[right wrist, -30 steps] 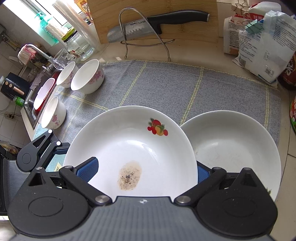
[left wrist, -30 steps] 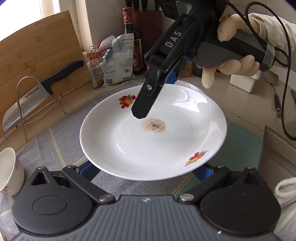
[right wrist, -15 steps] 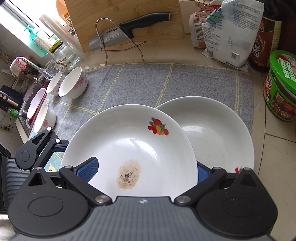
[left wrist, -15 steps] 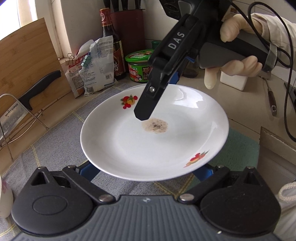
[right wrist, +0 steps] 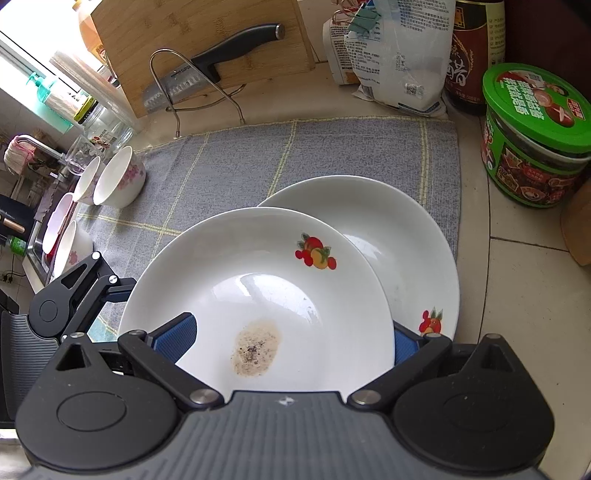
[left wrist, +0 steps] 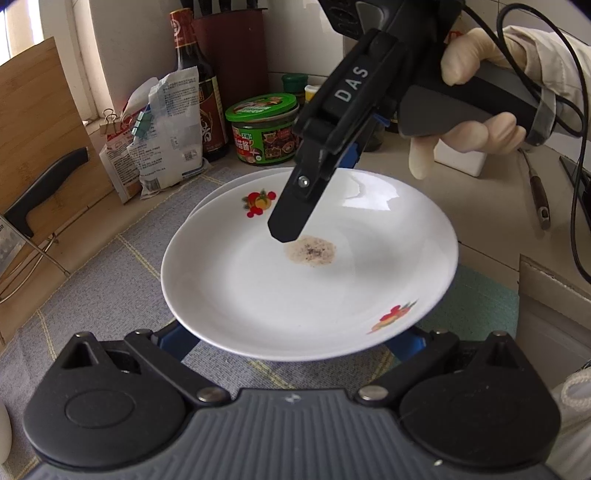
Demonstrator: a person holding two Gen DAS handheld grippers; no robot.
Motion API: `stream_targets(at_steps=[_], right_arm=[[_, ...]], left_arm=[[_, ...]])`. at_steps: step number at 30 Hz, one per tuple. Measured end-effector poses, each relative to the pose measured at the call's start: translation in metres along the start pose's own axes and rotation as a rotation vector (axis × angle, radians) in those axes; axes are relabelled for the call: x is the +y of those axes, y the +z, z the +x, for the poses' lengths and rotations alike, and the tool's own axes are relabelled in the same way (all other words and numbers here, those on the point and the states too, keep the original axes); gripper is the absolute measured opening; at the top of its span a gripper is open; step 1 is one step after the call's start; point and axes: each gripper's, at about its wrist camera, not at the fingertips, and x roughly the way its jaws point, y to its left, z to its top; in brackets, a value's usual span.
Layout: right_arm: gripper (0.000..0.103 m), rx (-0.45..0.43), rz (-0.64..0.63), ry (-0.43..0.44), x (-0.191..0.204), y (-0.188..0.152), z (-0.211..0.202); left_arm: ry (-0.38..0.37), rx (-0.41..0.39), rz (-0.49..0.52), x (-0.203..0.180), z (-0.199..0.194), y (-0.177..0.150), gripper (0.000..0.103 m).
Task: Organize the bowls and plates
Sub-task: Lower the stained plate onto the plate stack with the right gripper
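Overhead, the right gripper point(left wrist: 291, 221) pinches the far rim of a stained plate point(right wrist: 258, 295), its jaws clamped on the edge, one finger point(left wrist: 295, 206) lying across the inside of the dish beside a brown, peppery smear point(right wrist: 255, 349). Held in a gloved hand point(left wrist: 476, 122), the gripper carries the plate above a grey cloth point(right wrist: 258, 155) spread on the counter. Below the near rim, the left gripper point(left wrist: 291, 339) stands with its blue pads point(left wrist: 177, 338) spread wide apart either side of the plate; whether they touch it cannot be told.

Partly beneath the stained plate, toward the cloth's right edge, sits a second plate point(right wrist: 399, 236) with the same fruit print. Small flowered bowls point(right wrist: 118, 177) cluster at the cloth's left edge. Past the cloth's far edge, a knife point(right wrist: 207, 70) rests on a wire rack point(right wrist: 173, 85) against a wooden board point(right wrist: 184, 29), with clipped bags point(right wrist: 391, 55), a dark bottle point(right wrist: 476, 48) and a green-lidded tub point(right wrist: 532, 136) crowding the far right corner.
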Motion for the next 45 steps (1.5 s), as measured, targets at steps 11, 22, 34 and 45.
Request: stream_targets(at_steps=[11,22,34,45], right_arm=[[0.103,0.005,0.021,-0.005,-0.011,0.004,0.006],[0.103,0.011,0.038,-0.011,-0.016,0.004,0.008],[0.103,0.013,0.049,-0.018,-0.019,0.002,0.008],[0.103,0.004,0.059,-0.02,-0.022,0.001,0.003]], left_arm=[[-0.018,0.022,-0.002,0.004,0.013,0.002,0.102],[-0.033,0.031,0.009,0.006,0.02,0.003,0.102],[-0.041,0.039,0.017,0.006,0.025,0.005,0.102],[-0.041,0.044,0.002,0.015,0.027,0.004,0.101]])
